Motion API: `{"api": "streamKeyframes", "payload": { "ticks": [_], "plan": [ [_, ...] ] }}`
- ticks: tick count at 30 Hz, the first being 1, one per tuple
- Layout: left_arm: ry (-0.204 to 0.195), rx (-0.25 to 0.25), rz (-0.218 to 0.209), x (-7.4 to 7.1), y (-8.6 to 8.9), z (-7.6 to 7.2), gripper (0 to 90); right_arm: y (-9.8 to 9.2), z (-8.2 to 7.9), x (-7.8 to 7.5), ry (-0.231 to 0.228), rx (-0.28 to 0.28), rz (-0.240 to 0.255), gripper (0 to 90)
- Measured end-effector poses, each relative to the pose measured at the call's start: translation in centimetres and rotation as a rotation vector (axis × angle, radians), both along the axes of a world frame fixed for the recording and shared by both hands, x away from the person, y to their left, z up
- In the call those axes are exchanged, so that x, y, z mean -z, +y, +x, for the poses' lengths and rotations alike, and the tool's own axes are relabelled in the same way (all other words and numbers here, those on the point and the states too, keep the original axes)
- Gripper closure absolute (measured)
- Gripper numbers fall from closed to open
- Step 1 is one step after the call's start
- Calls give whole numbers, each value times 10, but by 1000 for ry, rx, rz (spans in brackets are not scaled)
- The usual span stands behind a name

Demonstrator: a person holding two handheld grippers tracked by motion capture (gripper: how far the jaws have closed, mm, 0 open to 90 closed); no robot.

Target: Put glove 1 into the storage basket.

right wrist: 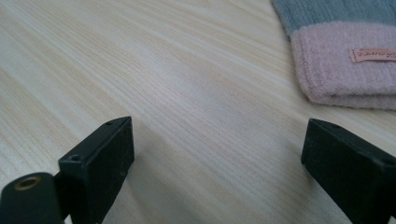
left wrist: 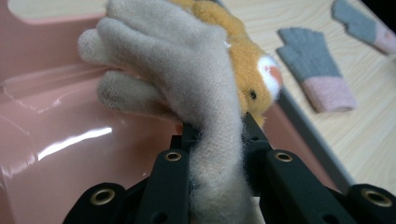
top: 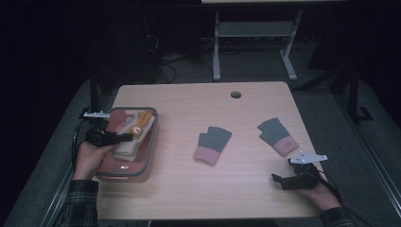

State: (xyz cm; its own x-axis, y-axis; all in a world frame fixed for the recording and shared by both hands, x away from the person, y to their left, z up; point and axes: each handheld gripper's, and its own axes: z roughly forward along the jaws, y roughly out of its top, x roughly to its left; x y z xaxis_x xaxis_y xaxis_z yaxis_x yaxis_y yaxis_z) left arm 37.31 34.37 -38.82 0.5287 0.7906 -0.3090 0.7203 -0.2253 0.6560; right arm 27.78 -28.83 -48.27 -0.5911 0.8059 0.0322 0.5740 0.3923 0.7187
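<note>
A pink box (top: 150, 147) with a grey rim stands at the table's left. Over it my left gripper (top: 126, 137) is shut on the cuff of a fuzzy beige glove (left wrist: 187, 84), whose fingers point away from the jaws above the box's pink inside (left wrist: 70, 149). Behind the beige glove (top: 127, 145) lies an orange glove (left wrist: 247, 60) with a small animal face. Two grey gloves with pink cuffs lie flat on the table, one mid-table (top: 213, 144) and one further right (top: 278, 135). My right gripper (top: 276, 178) rests open near the front right, its jaws (right wrist: 217, 144) apart over bare wood beside a pink cuff (right wrist: 345, 60).
A round cable hole (top: 235, 94) sits near the table's far edge. Beyond the table, a grey desk frame (top: 216, 47) stands on the dark floor. Bare wood stretches along the table's front edge between the box and my right hand.
</note>
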Motion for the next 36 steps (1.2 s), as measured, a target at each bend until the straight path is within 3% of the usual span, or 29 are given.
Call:
{"api": "streamKeyframes", "payload": {
  "ticks": [12,14,21,26,27,29,32,34,36],
  "plan": [
    [75,14,56,16,-7,11,754,0,0,0,-1,0,0,90],
    [92,15,45,20,-7,13,749,0,0,0,-1,0,0,90],
    [159,24,79,31,-9,17,701,0,0,0,0,0,0,90],
    [187,2,101,36,-8,20,531,0,0,0,-1,0,0,90],
    [172,-5,121,36,-8,20,416,0,0,0,0,0,0,90],
    [163,-14,133,36,-8,20,319,0,0,0,-1,0,0,90],
    [143,-37,142,33,-6,19,245,0,0,0,-1,-1,0,90],
    [120,-40,118,30,-5,18,214,0,0,0,0,0,0,90],
    [97,-36,137,25,-6,17,193,0,0,0,-1,0,0,90]
  ]
}}
